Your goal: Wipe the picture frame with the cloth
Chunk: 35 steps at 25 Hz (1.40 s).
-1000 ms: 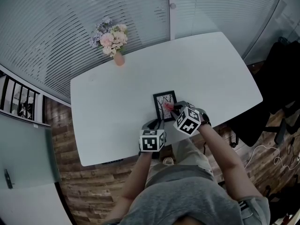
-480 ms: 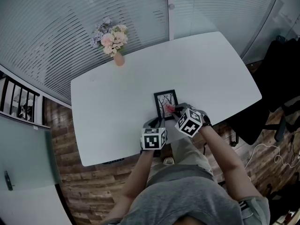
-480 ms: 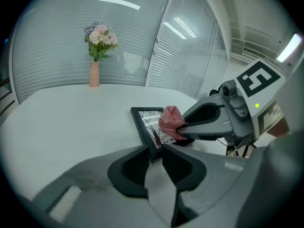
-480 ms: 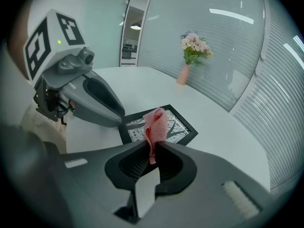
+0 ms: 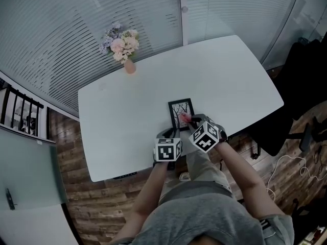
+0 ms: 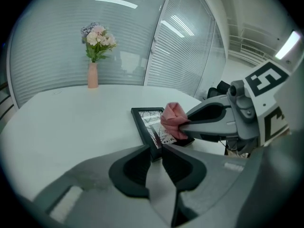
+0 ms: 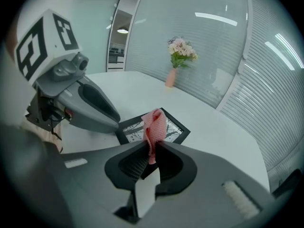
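Picture frame [image 5: 180, 107] lies flat on the white bench [image 5: 127, 111], close to the person-side edge and roughly mid-width. It has a black border and a black-and-white branch print facing up.

Left gripper [image 6: 154, 153]: fingers narrow, closed on the frame's near-left corner. The frame edge runs in between the pads. The gripper comes in low from the bench edge.

Right gripper [image 7: 151, 148]: fingers closed on a pink cloth [image 7: 155, 125]. The cloth bunches up out of the fingertips as a small wad. In the head view the wad sits over the near-right part of the frame's face. In the left gripper view it looks pressed against the glass, but contact can't be confirmed.

The two grippers sit just beside each other at the frame's near end, left on the corner and right over the picture. Marker cubes on both face up toward the head camera.

A pink vase of flowers [image 5: 123, 47] stands upright at the far-left edge of the bench, well apart from the frame. A glass wall with horizontal blinds [image 5: 61, 29] runs behind the bench. The wood floor [image 5: 76, 198] shows on the near side, left of the person.
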Tool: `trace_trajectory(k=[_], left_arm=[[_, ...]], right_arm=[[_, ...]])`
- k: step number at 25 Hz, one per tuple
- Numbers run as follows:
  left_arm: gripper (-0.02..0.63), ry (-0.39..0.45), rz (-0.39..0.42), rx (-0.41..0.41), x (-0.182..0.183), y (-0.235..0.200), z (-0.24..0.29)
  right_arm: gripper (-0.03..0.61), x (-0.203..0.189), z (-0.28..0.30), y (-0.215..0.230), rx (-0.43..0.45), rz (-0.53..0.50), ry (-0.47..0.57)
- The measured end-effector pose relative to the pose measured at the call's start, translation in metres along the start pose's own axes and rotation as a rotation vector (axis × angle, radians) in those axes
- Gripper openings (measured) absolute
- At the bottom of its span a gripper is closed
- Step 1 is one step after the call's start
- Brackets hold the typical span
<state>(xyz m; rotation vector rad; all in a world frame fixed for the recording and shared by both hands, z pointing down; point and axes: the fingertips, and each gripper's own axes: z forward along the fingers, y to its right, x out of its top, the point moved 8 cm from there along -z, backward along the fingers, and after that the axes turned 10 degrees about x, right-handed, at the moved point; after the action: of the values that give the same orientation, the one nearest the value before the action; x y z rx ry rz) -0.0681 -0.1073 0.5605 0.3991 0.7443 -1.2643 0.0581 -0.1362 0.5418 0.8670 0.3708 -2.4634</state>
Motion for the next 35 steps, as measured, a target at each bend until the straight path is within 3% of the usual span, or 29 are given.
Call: trace_trajectory(k=[8, 16, 25, 35], left_arm=[[0.059, 0.047, 0.007, -0.015, -0.005, 0.006, -0.029], [0.020, 0.075, 0.004, -0.036, -0.022, 0.012, -0.067], [0.002, 0.081, 0.006, -0.043, -0.051, 0.013, -0.096], [0.002, 0.112, 0.002, -0.045, -0.058, 0.010, -0.120]], right_arm=[[0.040, -0.007, -0.032, -0.020, -0.062, 0.235, 0.159], [0.040, -0.021, -0.063, -0.061, -0.076, 0.331, 0.227], [0.040, -0.029, -0.085, -0.102, -0.087, 0.367, 0.283], [0.040, -0.020, -0.096, -0.127, -0.073, 0.359, 0.335]])
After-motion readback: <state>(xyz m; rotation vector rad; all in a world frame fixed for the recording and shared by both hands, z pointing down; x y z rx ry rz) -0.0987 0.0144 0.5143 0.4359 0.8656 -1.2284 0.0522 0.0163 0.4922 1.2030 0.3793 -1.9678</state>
